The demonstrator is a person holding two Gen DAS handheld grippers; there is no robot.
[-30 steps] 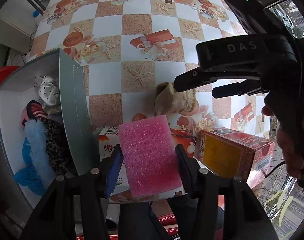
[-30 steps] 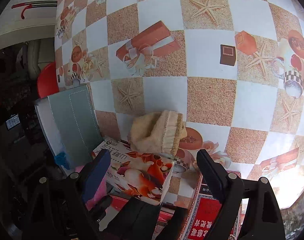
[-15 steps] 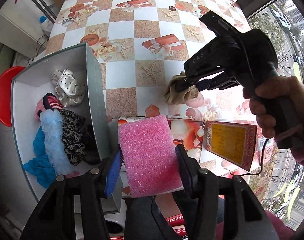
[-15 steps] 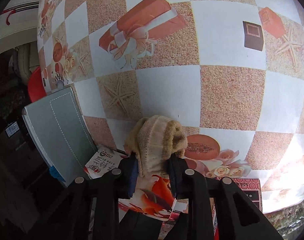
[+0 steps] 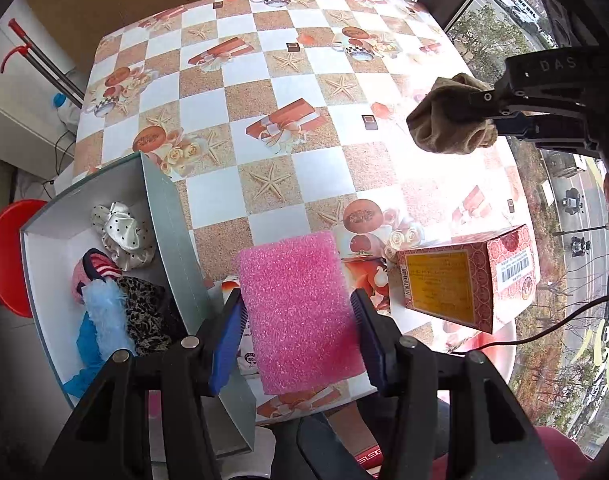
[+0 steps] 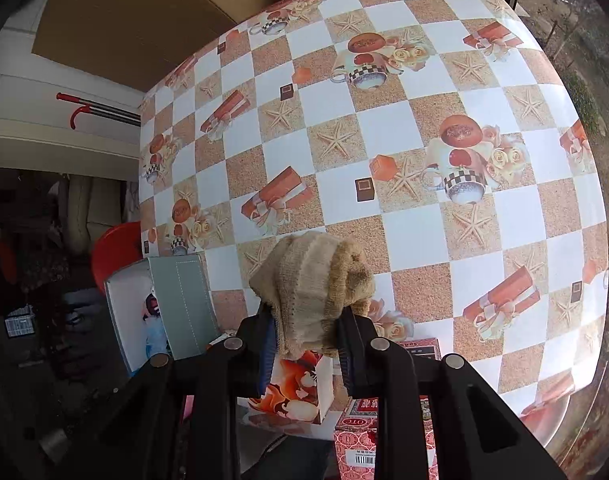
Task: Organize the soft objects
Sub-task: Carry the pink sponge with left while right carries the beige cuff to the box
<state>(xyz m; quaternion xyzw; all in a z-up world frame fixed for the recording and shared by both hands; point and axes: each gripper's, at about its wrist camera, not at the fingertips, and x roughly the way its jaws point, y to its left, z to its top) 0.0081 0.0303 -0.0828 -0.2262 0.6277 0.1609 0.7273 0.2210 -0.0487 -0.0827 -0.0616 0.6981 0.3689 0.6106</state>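
Note:
My left gripper (image 5: 296, 320) is shut on a pink foam sponge (image 5: 298, 312), held above the table's near edge beside the grey box (image 5: 172, 236). That box holds several soft items: a dotted white scrunchie (image 5: 122, 230), a blue fluffy piece (image 5: 102, 316) and a leopard-print cloth (image 5: 148, 316). My right gripper (image 6: 304, 334) is shut on a tan knitted sock (image 6: 312, 284), lifted well above the table. In the left wrist view the same sock (image 5: 448, 120) hangs from the right gripper (image 5: 488, 114) at the upper right.
A red carton with a yellow panel (image 5: 464, 280) stands on the checkered tablecloth (image 5: 304, 120) near its front edge, beside a white-and-orange carton (image 6: 300, 388). A red stool (image 5: 4, 256) sits left of the table. A window lies to the right.
The right gripper closed on the tan sock and lifted it off the table, up and to the right. The left gripper rose a little with the pink sponge still in it.

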